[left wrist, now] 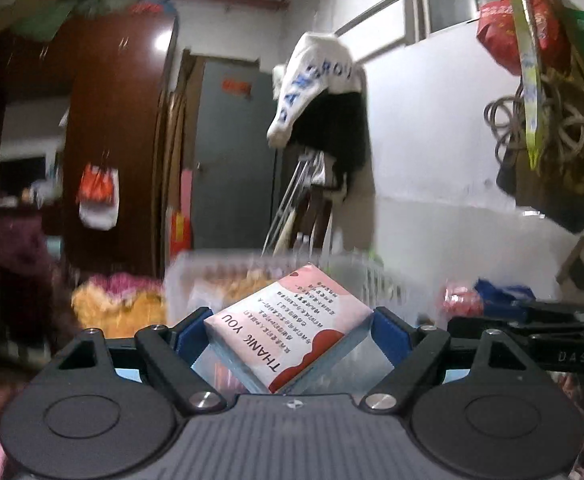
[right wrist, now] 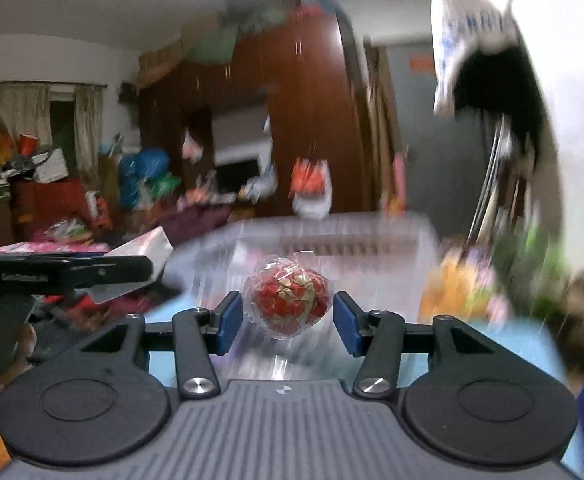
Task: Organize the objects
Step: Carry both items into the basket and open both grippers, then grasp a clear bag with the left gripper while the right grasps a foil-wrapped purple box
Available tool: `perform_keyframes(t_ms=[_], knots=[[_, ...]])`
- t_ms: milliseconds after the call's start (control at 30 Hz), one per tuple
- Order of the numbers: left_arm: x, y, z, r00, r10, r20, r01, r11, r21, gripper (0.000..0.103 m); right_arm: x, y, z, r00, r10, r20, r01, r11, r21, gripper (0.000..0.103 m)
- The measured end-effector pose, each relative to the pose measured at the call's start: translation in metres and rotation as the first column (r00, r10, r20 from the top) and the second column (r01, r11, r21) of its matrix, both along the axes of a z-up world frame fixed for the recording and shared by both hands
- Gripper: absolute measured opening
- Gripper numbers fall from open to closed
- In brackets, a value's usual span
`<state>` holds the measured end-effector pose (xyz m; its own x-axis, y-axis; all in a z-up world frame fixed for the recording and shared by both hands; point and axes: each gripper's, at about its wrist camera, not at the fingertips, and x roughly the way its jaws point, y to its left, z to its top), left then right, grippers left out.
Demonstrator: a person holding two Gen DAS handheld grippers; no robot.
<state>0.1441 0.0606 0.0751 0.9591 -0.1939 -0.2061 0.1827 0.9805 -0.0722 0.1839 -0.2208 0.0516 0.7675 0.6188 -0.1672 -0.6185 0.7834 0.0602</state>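
My left gripper (left wrist: 289, 332) is shut on a pink and white box (left wrist: 287, 330) printed THANK YOU, held tilted just in front of a clear plastic basket (left wrist: 227, 276). In the right wrist view my right gripper (right wrist: 287, 314) is open, and a red and gold ball wrapped in clear film (right wrist: 285, 300) sits between its blue pads (right wrist: 227, 320) without touching them, above the blurred clear basket (right wrist: 332, 240). The left gripper with the box (right wrist: 139, 248) shows at the left of the right wrist view. The right gripper's side (left wrist: 532, 320) shows at the right of the left wrist view.
A yellow and pink plush (left wrist: 111, 300) lies left of the basket; it also shows in the right wrist view (right wrist: 460, 288). Clothes (left wrist: 324, 100) hang on a rail against the white wall. A dark wardrobe (left wrist: 111, 120) and a grey door (left wrist: 231, 160) stand behind.
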Motion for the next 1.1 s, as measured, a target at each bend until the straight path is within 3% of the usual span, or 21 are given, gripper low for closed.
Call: perform_keyframes(t_ms=[100, 200, 233, 300, 367, 433, 533, 633, 733, 867, 900, 967, 1000, 1033, 1100], knots=[[0.043, -0.008, 0.03, 1.0, 0.003, -0.019, -0.003, 1.0, 0.0, 0.088, 0.033, 0.02, 0.041, 0.998, -0.048, 0.045, 0.052, 0.995, -0.087, 0.054], [0.091, -0.015, 0.03, 0.995, 0.043, -0.086, -0.043, 0.999, 0.006, 0.092, 0.081, 0.034, 0.053, 0.997, -0.075, -0.009, 0.073, 0.988, -0.133, 0.061], [0.104, -0.016, 0.025, 0.992, 0.051, -0.118, -0.05, 0.999, 0.015, 0.096, 0.091, 0.036, 0.05, 0.996, -0.081, -0.021, 0.078, 0.988, -0.132, 0.067], [0.118, -0.016, 0.011, 0.982, 0.082, -0.173, -0.077, 0.996, 0.034, 0.098, 0.096, 0.036, 0.046, 0.995, -0.095, -0.033, 0.089, 0.986, -0.139, 0.095], [0.108, -0.013, 0.002, 0.982, 0.083, -0.172, -0.077, 0.996, 0.039, 0.099, 0.081, 0.028, 0.041, 0.996, -0.09, 0.001, 0.089, 0.989, -0.12, 0.103], [0.079, -0.012, -0.002, 0.989, 0.062, -0.133, -0.059, 0.998, 0.023, 0.103, 0.059, 0.012, 0.036, 0.996, -0.09, 0.019, 0.091, 0.993, -0.077, 0.103], [0.03, -0.017, -0.018, 0.994, -0.011, -0.112, 0.012, 1.0, 0.001, 0.103, 0.042, -0.004, 0.019, 0.996, -0.083, -0.021, 0.081, 0.995, -0.061, 0.103], [-0.003, -0.037, -0.044, 0.985, -0.062, -0.163, 0.067, 0.997, 0.024, 0.103, 0.042, -0.007, -0.009, 0.991, -0.087, -0.103, 0.074, 0.99, -0.117, 0.103], [-0.015, -0.054, -0.068, 0.961, -0.102, -0.258, 0.112, 0.993, 0.025, 0.103, 0.045, -0.004, -0.029, 0.98, -0.136, -0.143, 0.109, 0.978, -0.18, 0.103], [-0.021, -0.066, -0.088, 0.951, -0.09, -0.297, 0.109, 0.993, 0.046, 0.1, 0.044, -0.005, -0.037, 0.973, -0.139, -0.185, 0.111, 0.982, -0.154, 0.103], [-0.02, -0.069, -0.092, 0.95, -0.078, -0.304, 0.101, 0.993, 0.064, 0.097, 0.044, -0.004, -0.036, 0.972, -0.126, -0.198, 0.099, 0.985, -0.139, 0.103], [-0.015, -0.073, -0.1, 0.941, -0.067, -0.331, 0.103, 0.991, 0.091, 0.078, 0.043, 0.001, -0.039, 0.972, -0.118, -0.201, 0.09, 0.986, -0.143, 0.103], [-0.014, -0.074, -0.103, 0.936, -0.072, -0.344, 0.11, 0.99, 0.094, 0.061, 0.041, 0.005, -0.039, 0.973, -0.12, -0.199, 0.089, 0.983, -0.158, 0.103], [-0.013, -0.071, -0.106, 0.931, -0.088, -0.355, 0.123, 0.989, 0.077, 0.052, 0.039, 0.009, -0.042, 0.973, -0.12, -0.196, 0.087, 0.981, -0.172, 0.103], [-0.016, -0.065, -0.111, 0.93, -0.102, -0.352, 0.126, 0.991, 0.046, 0.05, 0.036, 0.016, -0.047, 0.973, -0.112, -0.201, 0.074, 0.979, -0.188, 0.103]])
